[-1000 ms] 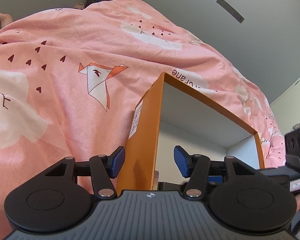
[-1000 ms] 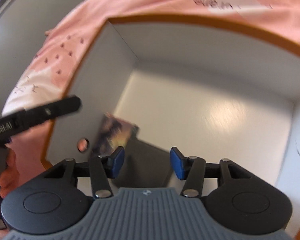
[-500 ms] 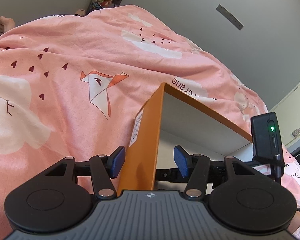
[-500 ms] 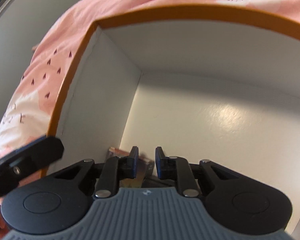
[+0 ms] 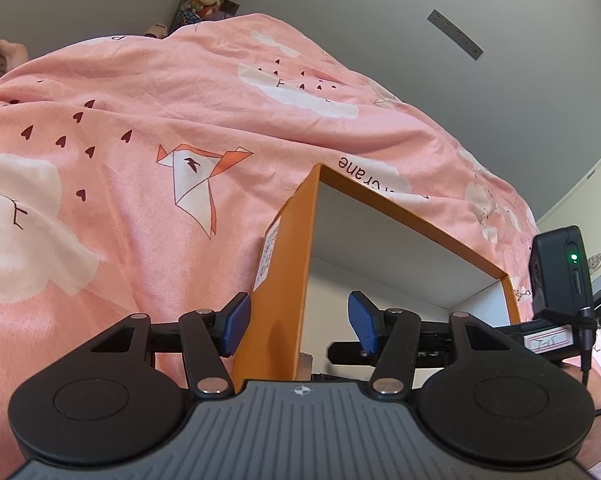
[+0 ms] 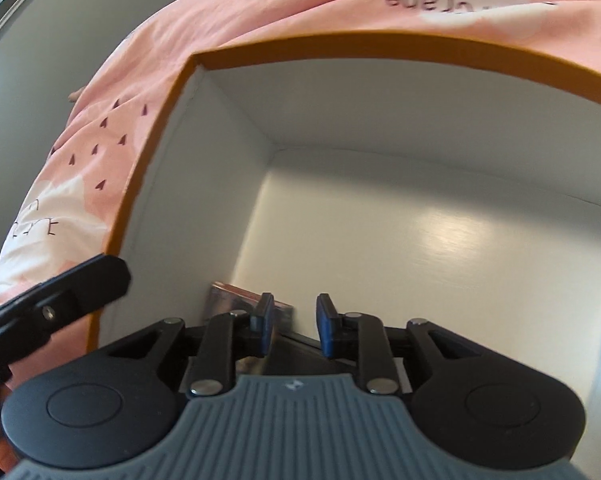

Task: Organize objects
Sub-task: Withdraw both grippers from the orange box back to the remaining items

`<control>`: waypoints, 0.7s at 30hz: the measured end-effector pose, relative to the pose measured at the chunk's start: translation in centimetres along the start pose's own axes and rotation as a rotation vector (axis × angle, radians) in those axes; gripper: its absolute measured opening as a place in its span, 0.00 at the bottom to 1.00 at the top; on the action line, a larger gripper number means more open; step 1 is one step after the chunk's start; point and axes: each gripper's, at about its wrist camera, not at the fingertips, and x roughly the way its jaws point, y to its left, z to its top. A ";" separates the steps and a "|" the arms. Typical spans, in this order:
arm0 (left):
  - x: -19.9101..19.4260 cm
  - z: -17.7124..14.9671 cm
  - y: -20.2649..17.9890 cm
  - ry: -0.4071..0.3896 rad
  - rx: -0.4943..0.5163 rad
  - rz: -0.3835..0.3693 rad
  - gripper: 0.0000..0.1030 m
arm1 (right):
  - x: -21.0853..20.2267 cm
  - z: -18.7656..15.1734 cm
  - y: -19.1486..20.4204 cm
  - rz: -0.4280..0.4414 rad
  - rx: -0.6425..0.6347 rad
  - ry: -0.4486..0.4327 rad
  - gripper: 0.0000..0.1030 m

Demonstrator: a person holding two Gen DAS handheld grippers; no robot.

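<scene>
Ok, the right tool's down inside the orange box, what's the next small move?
Probably open the right tool wider, then lift straight up. The printed pack sits low in the orange box by its left wall. The tool's tips stand apart over it, and a grip can't be confirmed.

Bedspread print: the pink bedspread (image 5: 148,208) carries dark letters seen upside down, reading "crane" beside the orange box's far rim; the right wrist view shows the same word as "...r crane" on a white cloud patch.
Box sticker: a white label (image 5: 269,254) sits on the outer side of the orange box (image 5: 278,280); its fine print is too small to read.
Tag on right gripper's body: a white tag (image 5: 548,338) bears red handwritten marks, not legible.
</scene>
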 end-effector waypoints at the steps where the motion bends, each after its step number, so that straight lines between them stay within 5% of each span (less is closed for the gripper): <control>1: -0.1 0.0 -0.1 -0.002 0.002 -0.001 0.61 | -0.3 -0.2 -0.3 -0.003 0.005 -0.002 0.25; 6: -0.7 -0.2 -0.3 -0.010 0.011 0.003 0.62 | -1.0 -1.0 -1.8 -0.043 0.065 -0.027 0.25; 10: -0.6 -0.4 -0.4 0.002 0.013 0.004 0.62 | -2.1 -2.0 -4.1 -0.041 0.153 -0.029 0.43; 21: -1.8 -1.1 -1.7 -0.012 0.085 0.029 0.68 | -0.9 -3.7 -4.4 0.032 0.232 0.019 0.36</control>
